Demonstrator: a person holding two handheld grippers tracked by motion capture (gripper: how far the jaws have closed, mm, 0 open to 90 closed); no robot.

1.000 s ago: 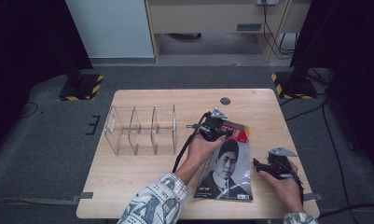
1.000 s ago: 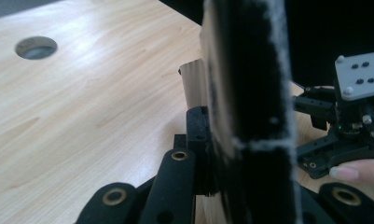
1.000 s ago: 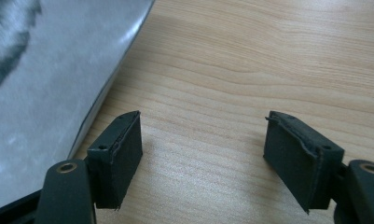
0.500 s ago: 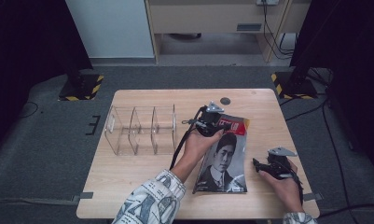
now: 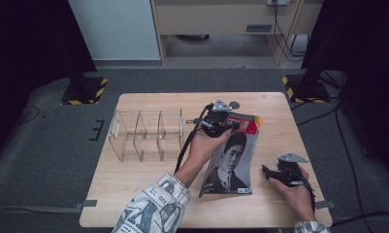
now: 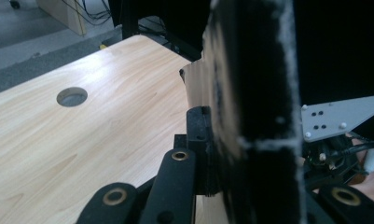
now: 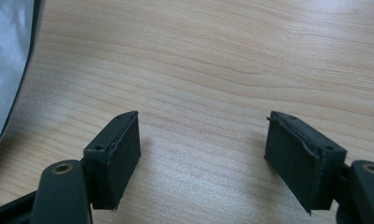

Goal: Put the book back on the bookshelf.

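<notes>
The left tool [image 5: 220, 122] is clamped on the top edge of the magazine [image 5: 229, 160], tilting that end up off the tabletop [image 5: 143, 179] while the bottom edge rests near the front rim. In the left gripper view the cover runs edge-on between the closed jaws. The right tool [image 5: 279, 173] sits low at the front right, its jaws spread wide over bare wood, just beside the magazine's right edge but apart from it. To the left, a clear divider rack [image 5: 146, 135] stands close by the left hand, with only a narrow strip of wood between them. Behind the magazine there is open tabletop up to a round hole [image 5: 234, 104] near the far edge.
</notes>
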